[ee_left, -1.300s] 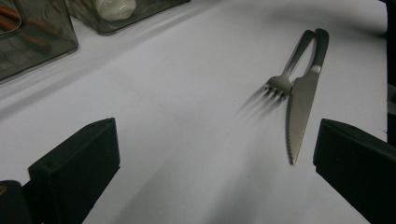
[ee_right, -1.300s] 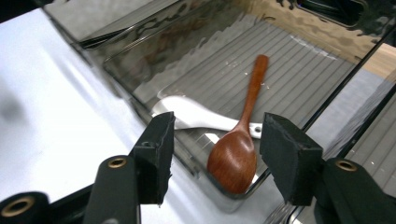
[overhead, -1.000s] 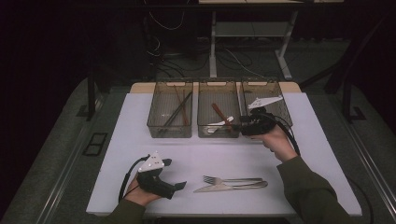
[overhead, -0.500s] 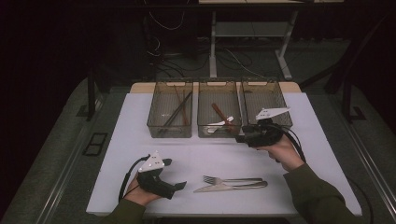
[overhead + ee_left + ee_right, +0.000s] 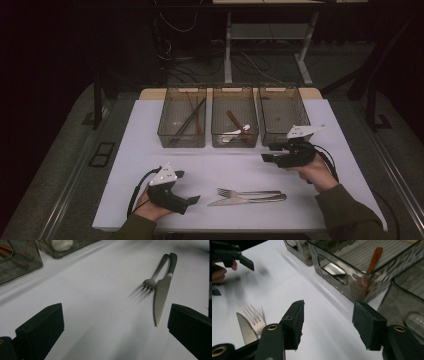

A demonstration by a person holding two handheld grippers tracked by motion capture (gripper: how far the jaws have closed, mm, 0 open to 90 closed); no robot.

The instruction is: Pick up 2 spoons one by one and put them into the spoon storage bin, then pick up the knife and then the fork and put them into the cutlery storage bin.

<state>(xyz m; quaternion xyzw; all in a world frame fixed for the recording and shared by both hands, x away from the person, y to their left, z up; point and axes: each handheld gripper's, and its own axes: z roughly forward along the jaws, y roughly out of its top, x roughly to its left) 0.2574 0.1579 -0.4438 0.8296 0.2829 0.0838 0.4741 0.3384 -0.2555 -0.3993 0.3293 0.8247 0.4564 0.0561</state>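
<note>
Shiny metal is what I am after: a fork (image 5: 248, 192) and a knife (image 5: 247, 200) lie side by side on the white bench (image 5: 125, 165), touching at the handles. They sit just past the tip of my left tool (image 5: 192, 200), which rests on the bench with its jaws wide apart and nothing between them. My right tool (image 5: 265, 152) hangs in front of the right bin (image 5: 282, 116), jaws half apart and empty too. From there the fork and knife are below it, back toward me. I think I am sorting the cutlery into the bins. The middle bin (image 5: 235, 120) already has spoons. Next, I guess, I must lower my right tool over one handle and squeeze it, without dragging the other piece along.
</note>
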